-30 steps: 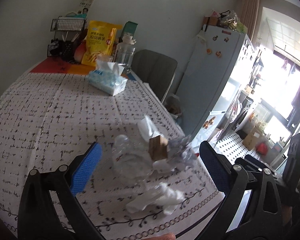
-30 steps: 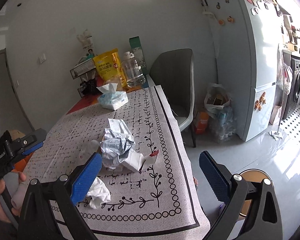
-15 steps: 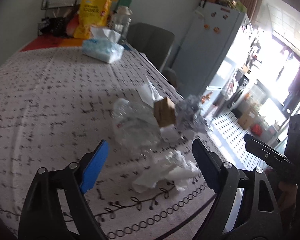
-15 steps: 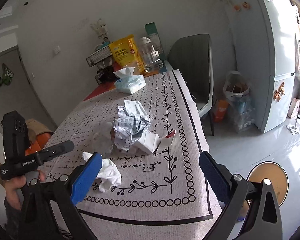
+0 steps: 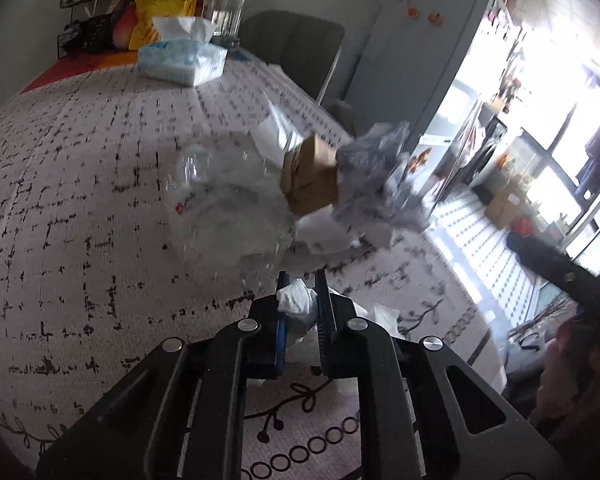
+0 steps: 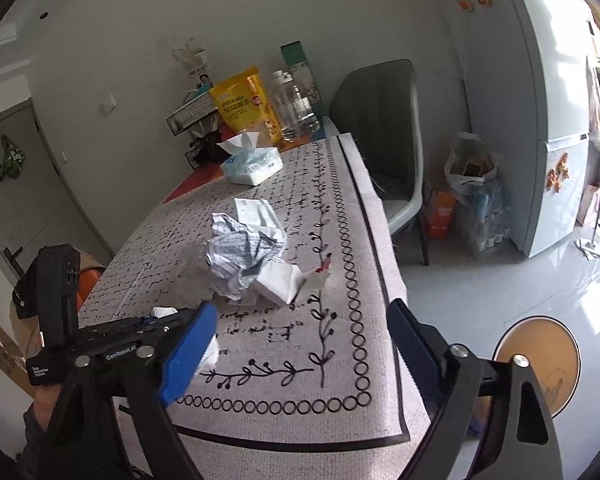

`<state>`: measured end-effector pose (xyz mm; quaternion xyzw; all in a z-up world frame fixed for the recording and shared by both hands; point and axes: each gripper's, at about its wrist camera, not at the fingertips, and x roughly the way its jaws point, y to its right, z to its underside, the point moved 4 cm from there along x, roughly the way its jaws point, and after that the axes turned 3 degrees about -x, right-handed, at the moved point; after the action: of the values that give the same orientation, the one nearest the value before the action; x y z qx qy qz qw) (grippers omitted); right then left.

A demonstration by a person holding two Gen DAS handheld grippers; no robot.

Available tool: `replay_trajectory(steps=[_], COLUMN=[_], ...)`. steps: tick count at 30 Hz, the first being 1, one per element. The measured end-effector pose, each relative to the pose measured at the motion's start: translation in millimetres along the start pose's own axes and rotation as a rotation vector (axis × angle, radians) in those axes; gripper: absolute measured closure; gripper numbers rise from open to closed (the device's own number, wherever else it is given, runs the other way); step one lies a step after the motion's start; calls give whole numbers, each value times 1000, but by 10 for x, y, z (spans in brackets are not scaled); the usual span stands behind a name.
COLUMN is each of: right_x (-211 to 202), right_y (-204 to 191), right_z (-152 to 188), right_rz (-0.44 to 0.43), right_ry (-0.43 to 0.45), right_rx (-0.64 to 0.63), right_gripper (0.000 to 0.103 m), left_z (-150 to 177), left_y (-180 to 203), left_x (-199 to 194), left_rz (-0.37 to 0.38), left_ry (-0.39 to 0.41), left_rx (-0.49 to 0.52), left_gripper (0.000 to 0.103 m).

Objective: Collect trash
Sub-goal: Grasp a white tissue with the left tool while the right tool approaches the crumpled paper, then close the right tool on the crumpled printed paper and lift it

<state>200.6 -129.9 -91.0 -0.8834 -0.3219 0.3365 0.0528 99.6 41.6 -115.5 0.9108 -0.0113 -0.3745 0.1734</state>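
Note:
My left gripper (image 5: 300, 280) is shut on a crumpled white tissue (image 5: 296, 302) at the near end of the patterned tablecloth (image 5: 80, 200). Just past it lie a crushed clear plastic bottle (image 5: 224, 208), a brown carton (image 5: 312, 180) and a ball of printed paper (image 5: 380, 184). In the right wrist view the left gripper (image 6: 156, 320) pinches the tissue (image 6: 162, 312) low on the left. The paper ball (image 6: 240, 256) and a white carton (image 6: 284, 284) lie beyond. My right gripper (image 6: 300, 344) hovers over the table's near edge, jaws wide and closing, nothing between them.
A tissue box (image 6: 252, 164), a yellow snack bag (image 6: 244, 104) and a clear jar (image 6: 296, 108) stand at the table's far end. A grey chair (image 6: 384, 120), a bag of bottles (image 6: 476, 200) and a fridge (image 6: 540, 100) are to the right. A round wooden disc (image 6: 540, 360) sits on the floor.
My left gripper dropped toward the table and closed on the white tissue. The right gripper tilted down a little and its jaws narrowed slightly.

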Motion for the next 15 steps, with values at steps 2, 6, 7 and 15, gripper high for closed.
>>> replay_trajectory(steps=[2,6,7,15], right_x=[40,160,191,549], right_y=[-66,-226,-259,-479], right_z=[-26,-102,-118,-275], right_rz=[-17,-44,-46,-38], right_ry=[-8,-22,-26,-37], right_rx=[-17,-52,-59,-85], right_gripper=[25,25,24,8], left_z=[-73,-215,-241,-339], left_y=[12,-30,-61,-461], left_x=[-128,-358,-401,-654], left_rz=[18,17,9,-56], left_ry=[41,124,137,244], left_rx=[-4,-15,-21,-126], left_gripper=[90,90,90,90])
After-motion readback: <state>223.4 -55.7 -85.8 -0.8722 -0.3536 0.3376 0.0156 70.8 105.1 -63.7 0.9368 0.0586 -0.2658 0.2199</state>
